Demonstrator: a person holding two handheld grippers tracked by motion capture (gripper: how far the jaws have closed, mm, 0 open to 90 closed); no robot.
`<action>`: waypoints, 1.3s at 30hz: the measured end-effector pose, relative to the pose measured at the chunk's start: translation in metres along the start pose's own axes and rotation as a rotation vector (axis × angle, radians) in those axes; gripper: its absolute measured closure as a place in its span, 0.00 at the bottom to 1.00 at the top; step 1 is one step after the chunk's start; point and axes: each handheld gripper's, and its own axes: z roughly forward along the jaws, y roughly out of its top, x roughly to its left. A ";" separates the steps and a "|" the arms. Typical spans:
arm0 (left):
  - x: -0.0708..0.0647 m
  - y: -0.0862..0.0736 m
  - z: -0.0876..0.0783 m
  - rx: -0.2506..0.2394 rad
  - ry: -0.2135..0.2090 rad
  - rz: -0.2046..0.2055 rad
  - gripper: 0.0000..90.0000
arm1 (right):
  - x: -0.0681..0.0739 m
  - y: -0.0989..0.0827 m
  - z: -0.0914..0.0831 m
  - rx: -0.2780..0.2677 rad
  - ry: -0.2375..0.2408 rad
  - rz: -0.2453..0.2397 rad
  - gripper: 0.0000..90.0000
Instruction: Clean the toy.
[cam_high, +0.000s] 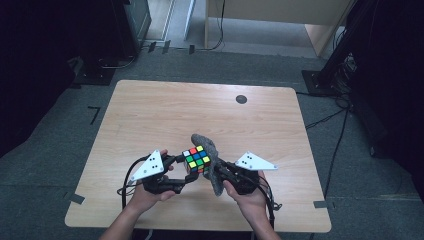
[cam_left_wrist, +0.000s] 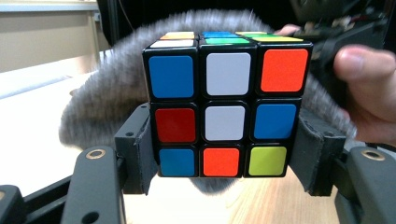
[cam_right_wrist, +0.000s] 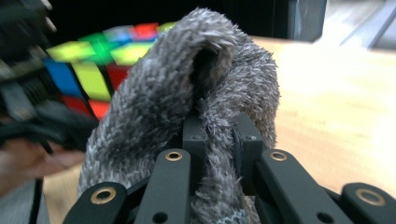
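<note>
A colour-scrambled puzzle cube (cam_high: 196, 159) (cam_left_wrist: 224, 107) is held just above the table near its front middle. My left gripper (cam_high: 186, 172) (cam_left_wrist: 224, 156) is shut on the cube, its jaws pressing the lower left and right sides. A fuzzy grey cloth (cam_high: 210, 160) (cam_right_wrist: 187, 107) drapes against the cube's right and far side. My right gripper (cam_high: 220, 167) (cam_right_wrist: 217, 135) is shut on a fold of that cloth. In the left gripper view the cloth (cam_left_wrist: 102, 93) rises behind the cube. The cube (cam_right_wrist: 98, 65) appears blurred at the left of the right gripper view.
The wooden table (cam_high: 150, 115) has a small round black grommet (cam_high: 241, 99) at the back right. Black equipment stands (cam_high: 340, 60) and cables lie on the grey carpet around it. A light wooden cabinet (cam_high: 270, 20) stands beyond the table.
</note>
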 end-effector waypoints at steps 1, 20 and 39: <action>0.000 0.000 0.001 0.004 -0.004 0.001 0.38 | 0.000 0.000 0.000 0.000 0.000 0.000 0.89; -0.006 -0.003 0.003 -0.125 0.104 -0.073 0.38 | 0.013 -0.018 0.018 -0.020 0.041 0.141 0.88; -0.007 -0.005 0.006 -0.117 0.119 -0.088 0.38 | 0.017 -0.022 0.022 -0.018 0.074 0.174 0.89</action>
